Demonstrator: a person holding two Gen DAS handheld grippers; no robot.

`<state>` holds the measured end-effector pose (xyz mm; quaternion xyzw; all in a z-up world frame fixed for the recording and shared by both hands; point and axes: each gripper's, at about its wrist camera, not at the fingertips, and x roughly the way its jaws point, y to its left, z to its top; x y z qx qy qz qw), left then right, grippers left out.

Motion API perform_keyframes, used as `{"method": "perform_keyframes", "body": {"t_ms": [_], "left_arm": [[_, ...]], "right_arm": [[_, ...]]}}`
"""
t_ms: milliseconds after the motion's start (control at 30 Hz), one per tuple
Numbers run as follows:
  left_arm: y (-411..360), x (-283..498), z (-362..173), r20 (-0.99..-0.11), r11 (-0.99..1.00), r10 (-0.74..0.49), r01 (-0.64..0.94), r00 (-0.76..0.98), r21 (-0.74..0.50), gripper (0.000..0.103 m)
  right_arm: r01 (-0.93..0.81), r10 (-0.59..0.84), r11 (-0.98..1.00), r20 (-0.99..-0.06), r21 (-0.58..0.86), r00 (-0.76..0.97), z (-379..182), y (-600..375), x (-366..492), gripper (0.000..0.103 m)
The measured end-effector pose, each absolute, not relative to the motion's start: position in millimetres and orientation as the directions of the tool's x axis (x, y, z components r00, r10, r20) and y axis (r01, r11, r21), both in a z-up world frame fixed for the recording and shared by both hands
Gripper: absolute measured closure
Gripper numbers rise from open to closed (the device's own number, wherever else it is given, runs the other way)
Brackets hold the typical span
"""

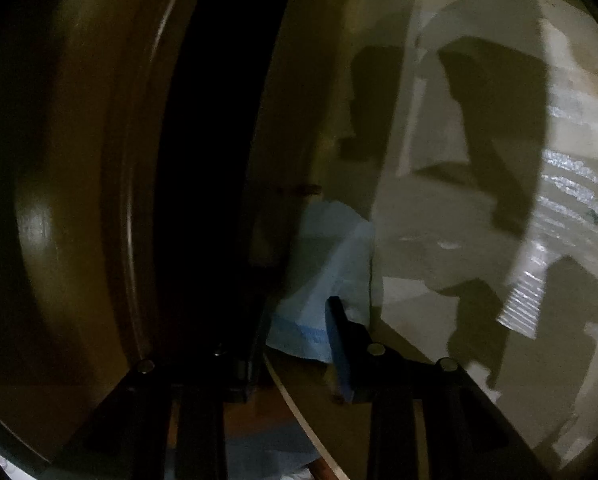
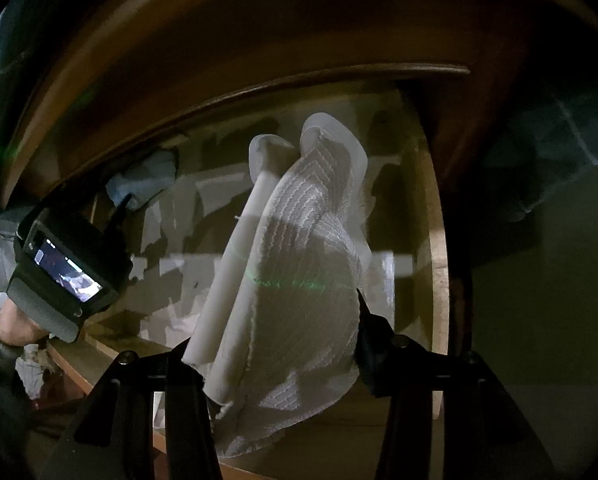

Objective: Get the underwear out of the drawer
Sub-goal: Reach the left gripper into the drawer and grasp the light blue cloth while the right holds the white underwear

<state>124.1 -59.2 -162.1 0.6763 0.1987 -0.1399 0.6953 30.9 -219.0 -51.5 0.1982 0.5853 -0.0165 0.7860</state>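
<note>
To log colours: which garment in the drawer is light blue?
The small light-blue garment between the left claw fingers; the right claw's ribbed one is white.

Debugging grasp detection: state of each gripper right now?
Left gripper: closed on the light blue garment.
Right gripper: closed on the white textured garment over the drawer.

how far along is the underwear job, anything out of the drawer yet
Done: the drawer is open. In hand: the right gripper is clamped on a white textured garment, which still hangs over the drawer's inside. The left gripper is closed on a light blue garment at the drawer's far corner. Left: lift both clear of the drawer; nothing looks fully out yet.
</note>
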Motion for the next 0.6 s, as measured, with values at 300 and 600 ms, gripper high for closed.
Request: {"method": "perform_keyframes", "body": {"t_ms": [300, 600], "left_arm": [[-61, 128, -169, -0.478, 0.04, 0.088, 0.476, 0.874, 0.879, 0.074], [-72, 148, -161, -0.492, 0.074, 0.105, 0.487, 0.864, 0.87, 0.072]], "right_arm": [[0.248, 0.211, 0.923, -0.926, 0.294, 0.311, -51, -220, 32, 0.058], [0.23, 0.22, 0.927, -0.926, 0.296, 0.307, -49, -219, 31, 0.058]]}}
